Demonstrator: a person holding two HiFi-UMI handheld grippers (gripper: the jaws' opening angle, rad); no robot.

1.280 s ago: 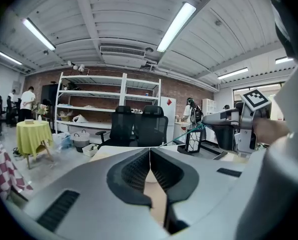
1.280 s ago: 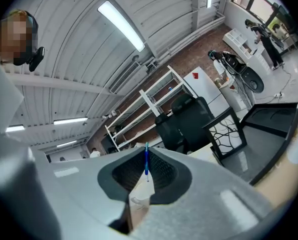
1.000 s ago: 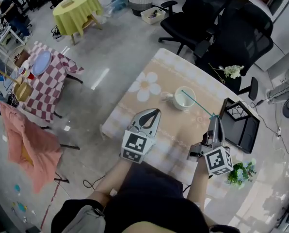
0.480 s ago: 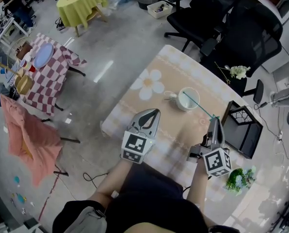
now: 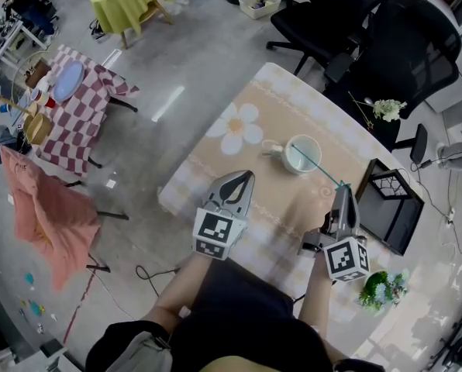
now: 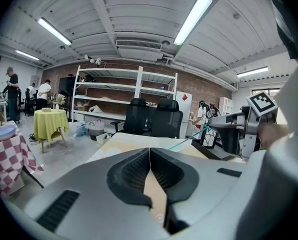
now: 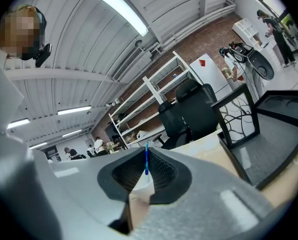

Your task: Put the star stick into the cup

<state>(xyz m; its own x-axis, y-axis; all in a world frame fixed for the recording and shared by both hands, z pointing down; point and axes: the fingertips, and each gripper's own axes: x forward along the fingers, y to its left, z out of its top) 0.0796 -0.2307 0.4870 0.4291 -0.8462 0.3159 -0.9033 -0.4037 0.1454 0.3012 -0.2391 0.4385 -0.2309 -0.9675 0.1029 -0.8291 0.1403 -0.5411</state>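
While the right gripper (image 5: 342, 194) stays out of reach of the cup itself, it is clenched on one end of the thin teal star stick (image 5: 318, 167), a blue sliver of which shows between its pads in the right gripper view. From those jaws the stick runs forward and to the left. Its long axis is aimed at the white ceramic cup (image 5: 299, 170), which stands toward the far edge of the table with the beige flowered cloth (image 5: 270, 111). The free end lies across the cup's mouth, though I cannot tell whether it has dipped inside. The left gripper (image 5: 246, 179), jaws pressed together on nothing, hovers over the near edge about as close to the cup, so the right hand looks the one to finish.
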